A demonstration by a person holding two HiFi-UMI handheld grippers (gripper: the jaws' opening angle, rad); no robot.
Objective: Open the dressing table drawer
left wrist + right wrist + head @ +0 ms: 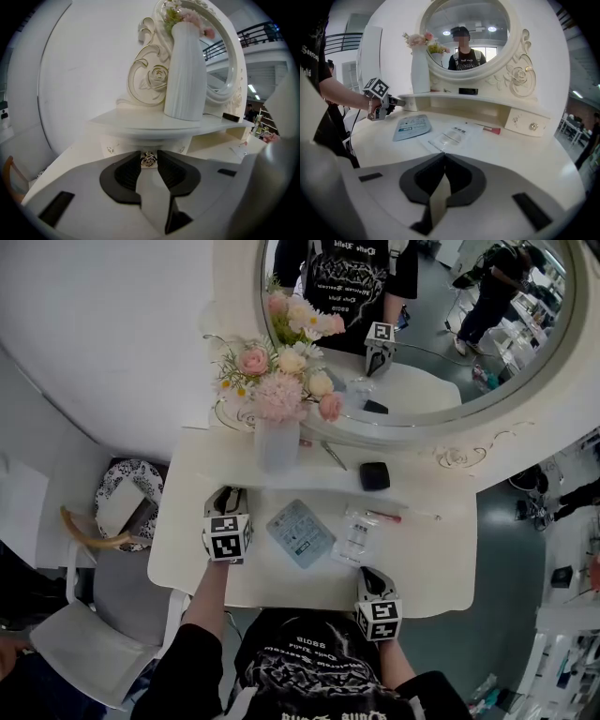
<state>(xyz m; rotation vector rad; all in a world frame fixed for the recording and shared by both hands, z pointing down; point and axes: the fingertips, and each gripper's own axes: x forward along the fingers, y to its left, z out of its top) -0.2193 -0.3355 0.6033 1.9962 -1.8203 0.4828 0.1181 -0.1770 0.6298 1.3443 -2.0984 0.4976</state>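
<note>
The small left drawer (pixel 116 146) of the white dressing table (pixel 187 549) sits under the curved shelf, and its metal knob (pixel 148 160) lies right between my left gripper's pads. My left gripper (pixel 148 160) is closed on that knob, both black pads touching its sides; in the head view the left gripper (pixel 227 495) reaches under the shelf at the table's left. My right gripper (pixel 373 579) hovers over the front edge of the table, its jaws (pixel 444 157) shut with nothing in them. The matching right drawer (pixel 527 123) with its own knob (pixel 533 126) stays closed.
A white vase of flowers (pixel 277 442) stands on the shelf just above the left drawer. A blue packet (pixel 300 532), a clear packet (pixel 356 538) and a pink-tipped stick (pixel 384 516) lie on the tabletop. A black compact (pixel 374 475) rests on the shelf. A chair (pixel 112 596) stands at the left.
</note>
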